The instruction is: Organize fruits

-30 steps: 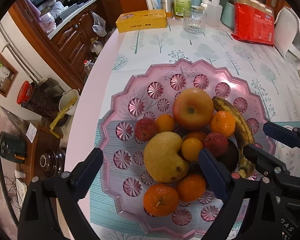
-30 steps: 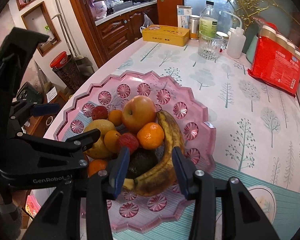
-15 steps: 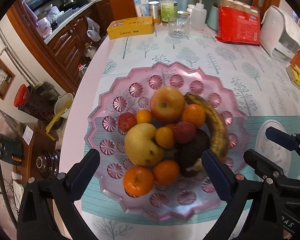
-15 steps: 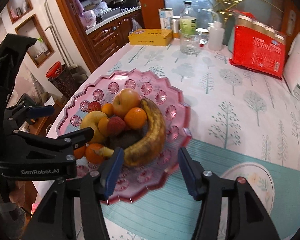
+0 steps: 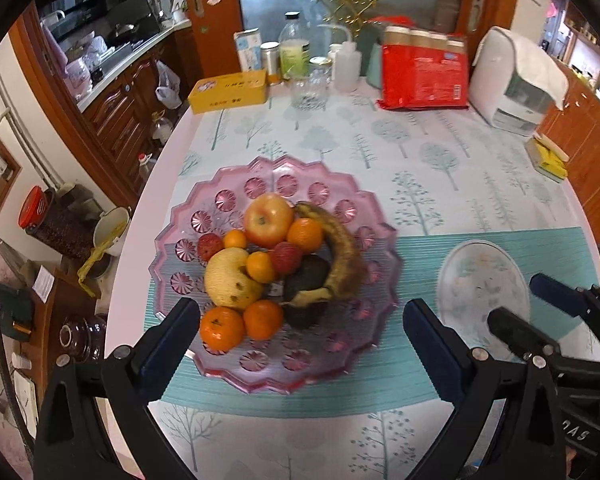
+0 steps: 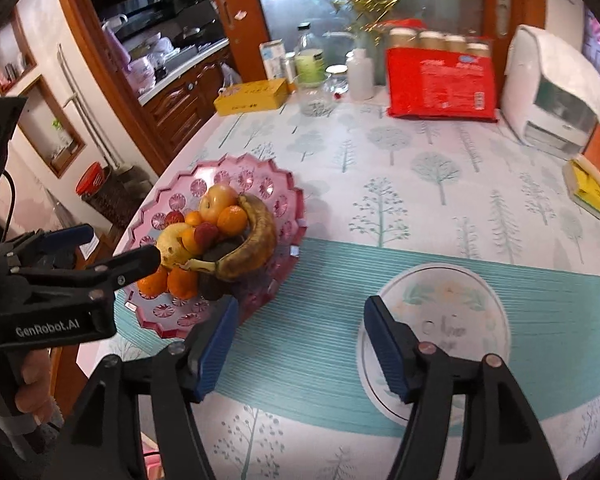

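Both hand-held grippers, left (image 5: 300,332) and right (image 6: 300,340), hover agape above the table (image 6: 420,160).

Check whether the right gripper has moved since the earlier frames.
Yes. The right gripper drew back from the pink scalloped fruit tray, now nearer the white round plate.

A scalloped pink glass tray (image 5: 236,364) sits near the table's left edge, half on a teal striped mat, heaped with fruit. A red-yellow apple (image 5: 268,220) lies at the far side, a browned yellow banana (image 5: 342,248) curves along the right, and a yellow pear (image 5: 228,278) lies left. Two orange tangerines (image 5: 222,328) lie nearest, touching each other.
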`<action>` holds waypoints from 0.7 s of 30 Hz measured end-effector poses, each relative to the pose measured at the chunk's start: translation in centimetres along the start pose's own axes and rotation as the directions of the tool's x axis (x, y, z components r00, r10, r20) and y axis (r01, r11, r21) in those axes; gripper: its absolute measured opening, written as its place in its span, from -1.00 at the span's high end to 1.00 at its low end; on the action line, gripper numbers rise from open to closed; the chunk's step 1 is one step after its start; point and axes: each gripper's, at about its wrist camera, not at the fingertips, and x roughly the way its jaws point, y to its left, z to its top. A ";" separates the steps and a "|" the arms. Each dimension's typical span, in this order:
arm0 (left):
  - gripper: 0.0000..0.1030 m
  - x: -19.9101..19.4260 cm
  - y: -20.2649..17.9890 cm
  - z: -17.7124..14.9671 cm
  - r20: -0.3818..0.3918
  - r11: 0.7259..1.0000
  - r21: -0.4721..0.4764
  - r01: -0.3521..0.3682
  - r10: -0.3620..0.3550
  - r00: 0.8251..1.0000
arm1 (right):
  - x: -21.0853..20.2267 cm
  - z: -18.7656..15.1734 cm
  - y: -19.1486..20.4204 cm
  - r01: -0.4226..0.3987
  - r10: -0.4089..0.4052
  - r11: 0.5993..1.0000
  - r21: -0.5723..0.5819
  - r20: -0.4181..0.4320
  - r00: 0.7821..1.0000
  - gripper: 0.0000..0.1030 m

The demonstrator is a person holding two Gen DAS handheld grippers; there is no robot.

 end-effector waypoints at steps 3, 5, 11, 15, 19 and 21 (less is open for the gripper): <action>-0.96 -1.2 -1.0 -0.4 0.012 1.000 0.008 0.014 -0.014 1.000 | -2.0 0.0 -0.5 0.010 -0.011 1.000 0.028 0.039 0.999 -0.33; -0.96 -2.0 -1.4 -0.5 0.020 1.000 0.005 0.023 -0.023 1.000 | -3.0 -0.2 -0.8 0.016 -0.018 0.999 0.044 0.055 0.998 -0.33; -0.96 -3.7 -2.6 -1.0 0.071 1.000 0.009 0.023 -0.024 0.997 | -4.8 -1.1 -0.9 0.026 -0.033 0.996 0.090 0.080 0.996 -0.33; -0.96 -4.0 -3.2 -1.2 0.082 0.999 0.021 0.025 -0.026 0.996 | -5.5 -1.3 -0.8 0.048 -0.056 0.995 0.089 0.099 0.994 -0.33; -0.96 -4.0 -3.2 -1.2 0.080 0.999 0.017 0.033 -0.034 0.996 | -5.7 -1.4 -1.0 0.056 -0.067 0.993 0.100 0.108 0.992 -0.33; -0.96 -3.8 -3.3 -1.3 0.073 0.999 0.012 0.038 -0.039 0.997 | -5.7 -1.4 -1.0 0.059 -0.070 0.993 0.103 0.108 0.992 -0.33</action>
